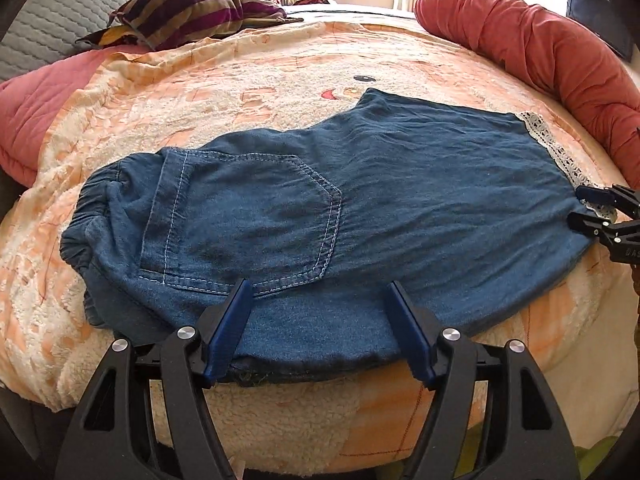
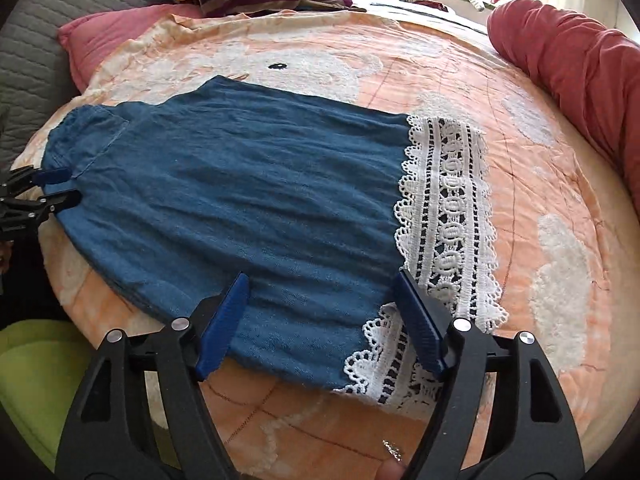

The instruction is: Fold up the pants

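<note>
Left wrist | pants [image 1: 360, 184] between both spread tongs [image 1: 320, 292] [image 2: 320, 284], ungripped

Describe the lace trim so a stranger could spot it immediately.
Start at the peach blanket covering the bed, then find the blue denim pants lying flat on it. The white lace trim edges the hem near the right gripper: the only white openwork band there.
</note>
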